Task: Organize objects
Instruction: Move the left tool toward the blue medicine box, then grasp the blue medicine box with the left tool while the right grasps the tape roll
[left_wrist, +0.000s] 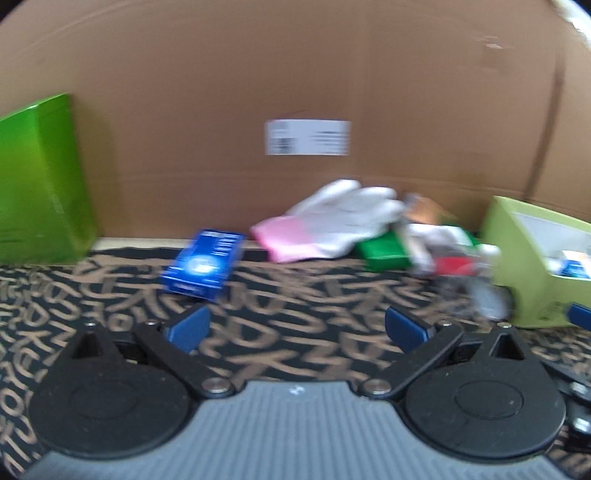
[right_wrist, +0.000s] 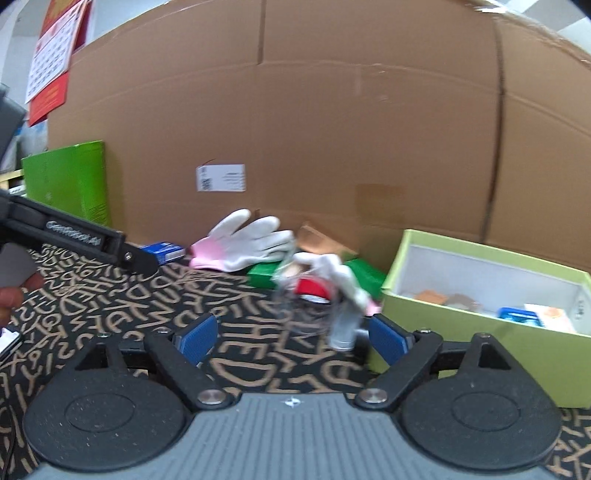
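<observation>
My left gripper (left_wrist: 297, 328) is open over the patterned cloth, with nothing between its blue pads. A blue box (left_wrist: 204, 266) lies just ahead of it to the left. Behind sit a white and pink glove (left_wrist: 332, 221), a green packet (left_wrist: 384, 253) and a red-topped clutter pile (left_wrist: 452, 266). My right gripper (right_wrist: 291, 338) is open too, empty. Ahead of it lie the glove (right_wrist: 247, 242), the green packet (right_wrist: 264, 274), a second glove (right_wrist: 338, 273) over a red item (right_wrist: 312, 286), and a small grey cylinder (right_wrist: 343, 326) close to the right pad. The blue box (right_wrist: 164, 251) lies far left.
A light green open box (right_wrist: 480, 332) with several small items stands at the right, also seen as the light green box (left_wrist: 532, 266). A big cardboard wall (right_wrist: 295, 129) closes the back. A bright green box (left_wrist: 40, 184) stands upright at the left. The left gripper's arm (right_wrist: 85, 236) crosses the right view.
</observation>
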